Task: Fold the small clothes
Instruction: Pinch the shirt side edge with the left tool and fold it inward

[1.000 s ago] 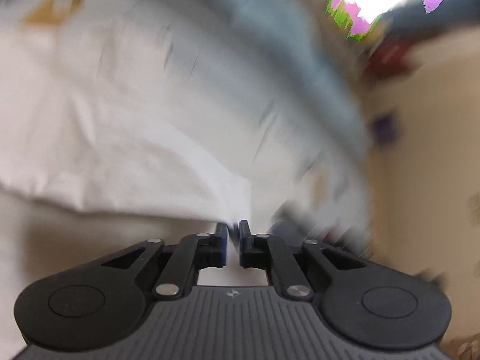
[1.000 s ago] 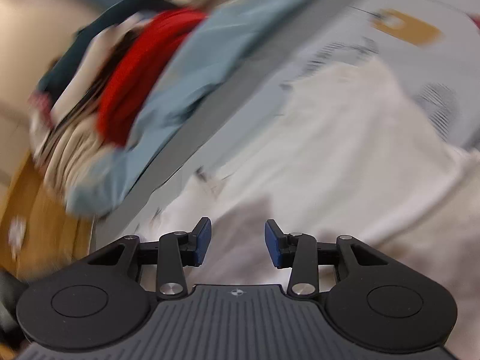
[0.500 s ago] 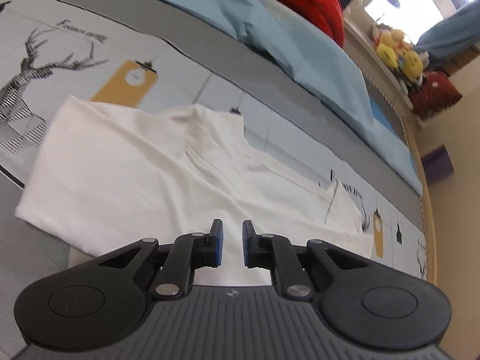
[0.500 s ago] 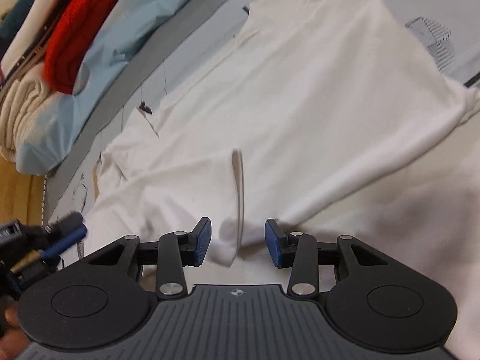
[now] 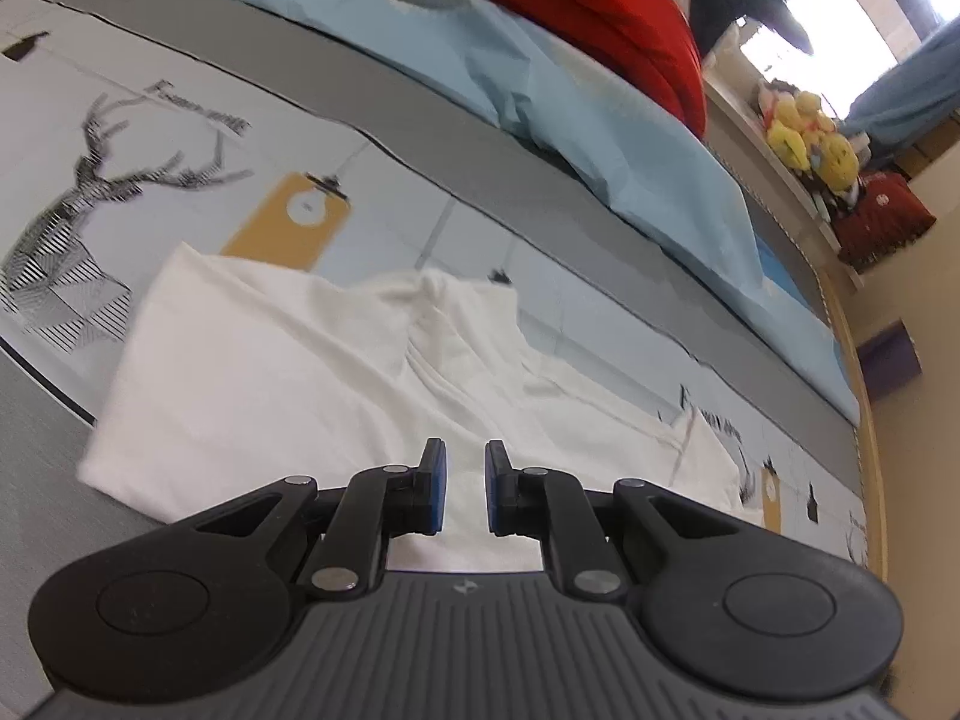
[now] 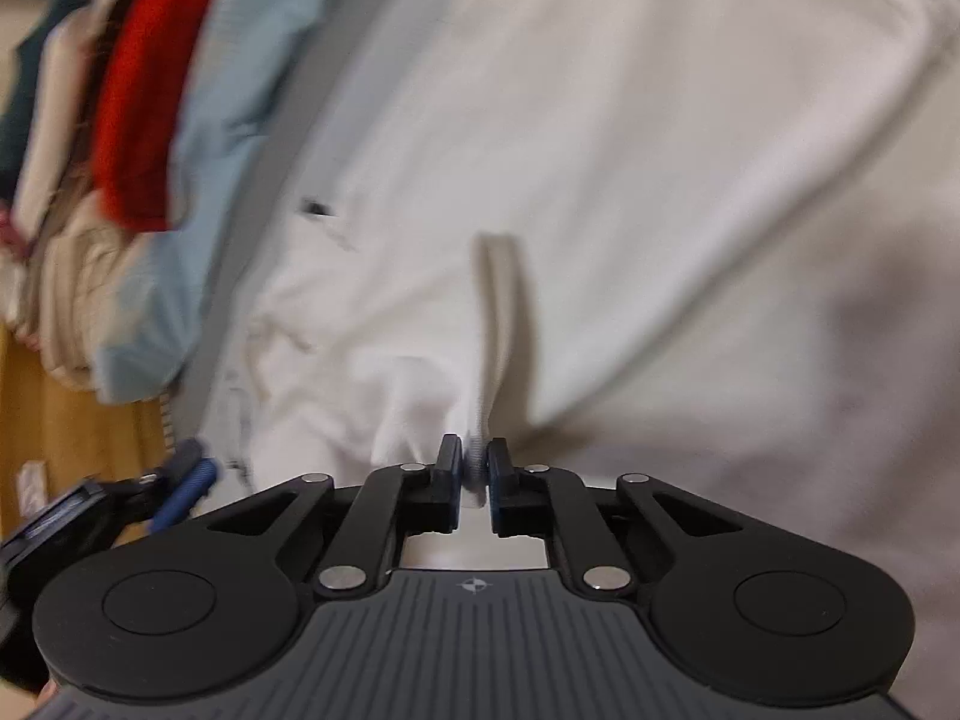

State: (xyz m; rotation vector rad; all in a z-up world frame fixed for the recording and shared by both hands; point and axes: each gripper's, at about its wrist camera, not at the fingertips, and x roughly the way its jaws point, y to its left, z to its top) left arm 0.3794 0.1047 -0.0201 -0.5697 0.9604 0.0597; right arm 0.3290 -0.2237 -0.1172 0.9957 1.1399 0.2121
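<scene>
Right gripper [image 6: 474,468] has just been closing and now pinches a ribbed white hem edge of the shirt [image 6: 600,150] between its pads; the view is blurred, so how much cloth is caught cannot be told. Left gripper [image 5: 459,489] hovers above the shirt's near edge, jaws a narrow gap apart, nothing between them. Shirt lies flat but rumpled on the printed sheet [image 5: 180,138], 1 side already turned over, collar bunched mid-way. Beyond it: blue cloth [image 5: 540,90], then red garment [image 5: 600,12], both well apart from the shirt. Likely step: carry the pinched edge across to fold. Best done low and slow, keeping the pinch firm, with the left gripper pinning or taking the matching corner so the crease stays straight.
</scene>
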